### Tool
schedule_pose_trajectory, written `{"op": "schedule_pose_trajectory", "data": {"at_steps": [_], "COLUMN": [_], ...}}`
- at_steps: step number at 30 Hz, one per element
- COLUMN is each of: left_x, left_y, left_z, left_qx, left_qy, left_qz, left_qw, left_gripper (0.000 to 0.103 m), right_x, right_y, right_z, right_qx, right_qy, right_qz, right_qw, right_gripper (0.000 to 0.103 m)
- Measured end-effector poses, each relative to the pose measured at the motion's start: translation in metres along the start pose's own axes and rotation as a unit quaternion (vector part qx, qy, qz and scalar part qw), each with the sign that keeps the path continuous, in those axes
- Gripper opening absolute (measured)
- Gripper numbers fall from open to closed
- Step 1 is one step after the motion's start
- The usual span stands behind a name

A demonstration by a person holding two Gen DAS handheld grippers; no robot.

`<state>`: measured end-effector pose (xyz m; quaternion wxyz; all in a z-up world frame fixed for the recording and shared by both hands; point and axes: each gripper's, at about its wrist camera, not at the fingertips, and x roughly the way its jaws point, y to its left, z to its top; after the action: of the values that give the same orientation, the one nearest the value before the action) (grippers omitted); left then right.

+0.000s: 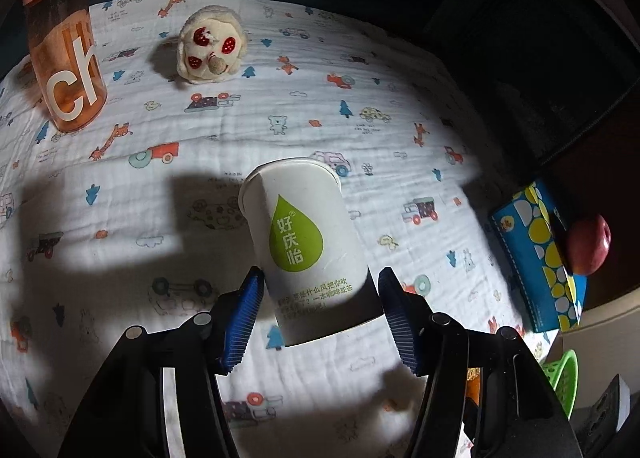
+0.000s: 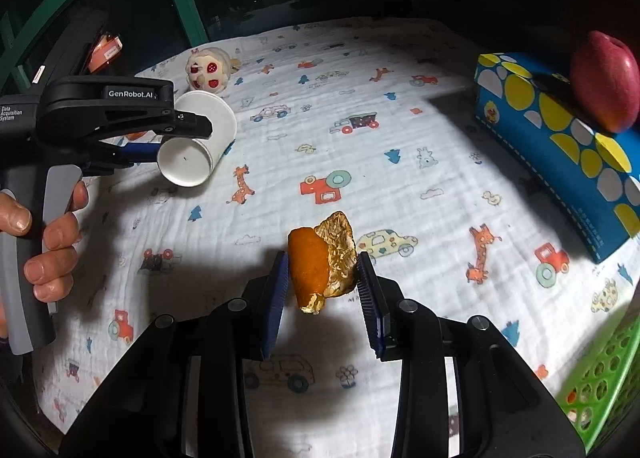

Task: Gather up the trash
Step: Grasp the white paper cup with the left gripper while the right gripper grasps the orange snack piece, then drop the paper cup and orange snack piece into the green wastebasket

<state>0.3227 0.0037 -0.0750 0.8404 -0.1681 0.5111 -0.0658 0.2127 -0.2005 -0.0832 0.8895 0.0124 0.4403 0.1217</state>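
— left wrist view: what do the fingers have?
— left gripper [image 1: 320, 294] pinches a paper cup [image 1: 304, 242], lifted off the patterned cloth [image 1: 360, 105].
— and the right gripper [image 2: 322, 284]?
— it pinches an orange peel [image 2: 320, 262]; green basket [image 2: 600, 378] at four o'clock, plush toy [image 2: 210, 67] at eleven.

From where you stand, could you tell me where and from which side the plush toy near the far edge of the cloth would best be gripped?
Grip the plush toy across its rounded body, coming down from above with one finger on each side. It sits low on the patterned cloth with open cloth on every side, and its soft bulk should compress between the pads; the small nose knob looks too small to hold securely.
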Motion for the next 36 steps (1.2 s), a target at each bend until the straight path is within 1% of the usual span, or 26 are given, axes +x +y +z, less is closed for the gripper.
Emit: {"op": "schedule_pose_trajectory", "data": {"at_steps": [6,9,16,23,27,32,36], "left_x": [-0.017,-0.025,-0.043,-0.055,-0.058,-0.057,-0.057], "left_y": [-0.032,-0.049,-0.1,-0.157,-0.187,-0.223,-0.248], "left_z": [-0.027,-0.042,-0.074,-0.102,-0.118,-0.138,-0.156], "left_qx": [0.032,0.049,0.096,0.144,0.167,0.194,0.217], "left_qy": [0.006,0.011,0.018,0.026,0.035,0.05,0.061], "left_qz": [-0.025,-0.04,-0.078,-0.113,-0.131,-0.15,-0.161], "left_qw": [0.9991,0.9979,0.9922,0.9827,0.9765,0.9681,0.9608], "left_gripper": [0.057,0.057,0.057,0.057,0.057,0.057,0.057], "right_x": [-0.036,-0.059,-0.111,-0.155,-0.175,-0.193,-0.2], "right_y": [-0.014,-0.026,-0.07,-0.126,-0.162,-0.193,-0.21], "right_z": [-0.019,-0.033,-0.07,-0.105,-0.126,-0.144,-0.153], "right_qx": [0.012,0.017,0.064,0.107,0.139,0.163,0.175], "right_qy": [-0.015,-0.024,-0.042,-0.046,-0.04,-0.04,-0.041], "right_qz": [-0.012,-0.024,-0.06,-0.115,-0.151,-0.179,-0.189], "right_qw": [1.0,0.999,0.995,0.987,0.978,0.969,0.965], "right_gripper": [0.035,0.035,0.035,0.035,0.035,0.036,0.037]}}
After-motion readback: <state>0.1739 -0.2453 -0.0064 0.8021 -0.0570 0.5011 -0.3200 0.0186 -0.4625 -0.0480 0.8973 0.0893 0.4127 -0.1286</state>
